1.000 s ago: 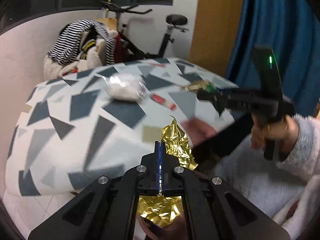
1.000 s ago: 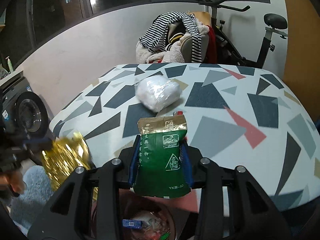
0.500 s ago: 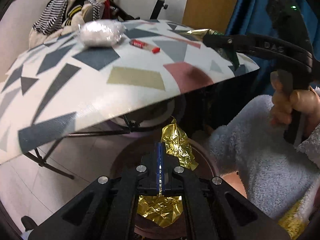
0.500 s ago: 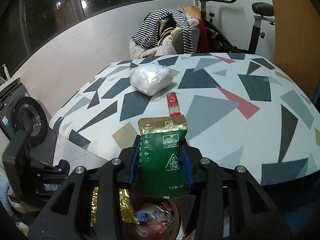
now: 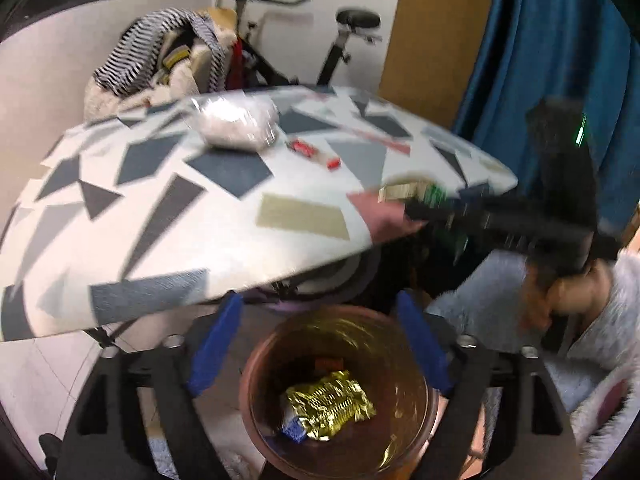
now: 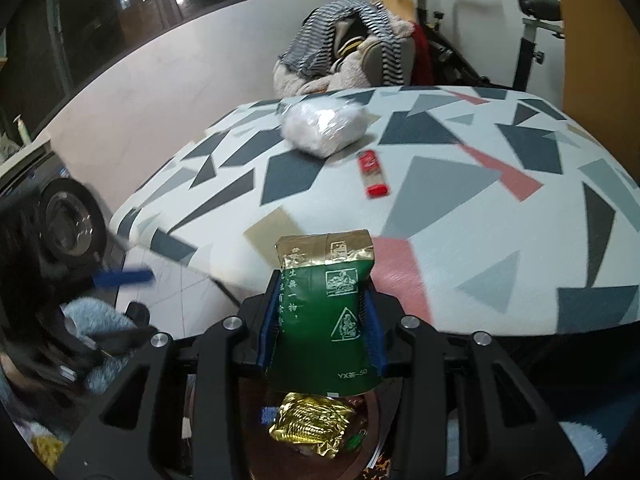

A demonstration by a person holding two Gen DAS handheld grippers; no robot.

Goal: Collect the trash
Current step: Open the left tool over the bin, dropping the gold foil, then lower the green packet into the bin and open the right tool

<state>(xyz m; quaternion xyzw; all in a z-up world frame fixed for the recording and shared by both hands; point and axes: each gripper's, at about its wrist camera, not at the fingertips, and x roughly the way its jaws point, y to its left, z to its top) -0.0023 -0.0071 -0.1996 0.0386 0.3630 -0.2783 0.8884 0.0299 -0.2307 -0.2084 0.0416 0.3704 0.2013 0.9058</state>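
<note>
My left gripper (image 5: pixel 320 344) is open and empty above a brown bin (image 5: pixel 424 396) on the floor by the table's near edge. A crumpled gold foil wrapper (image 5: pixel 330 404) lies in the bin; it also shows in the right wrist view (image 6: pixel 312 420). My right gripper (image 6: pixel 322 320) is shut on a green and gold packet (image 6: pixel 326 312), held over the bin (image 6: pixel 372 436) just off the table edge. A clear bag of white stuff (image 6: pixel 326 126) and a small red packet (image 6: pixel 374 174) lie on the patterned table (image 6: pixel 460 220).
An exercise bike (image 5: pixel 340 40) and a chair heaped with clothes (image 5: pixel 160 68) stand behind the table. A blue curtain (image 5: pixel 560 60) hangs at the right. A washing machine (image 6: pixel 68 220) stands at the left in the right wrist view.
My left gripper has opened and let go of the gold foil wrapper, which now lies in the bin. My right gripper still holds the green packet and has moved over the bin.
</note>
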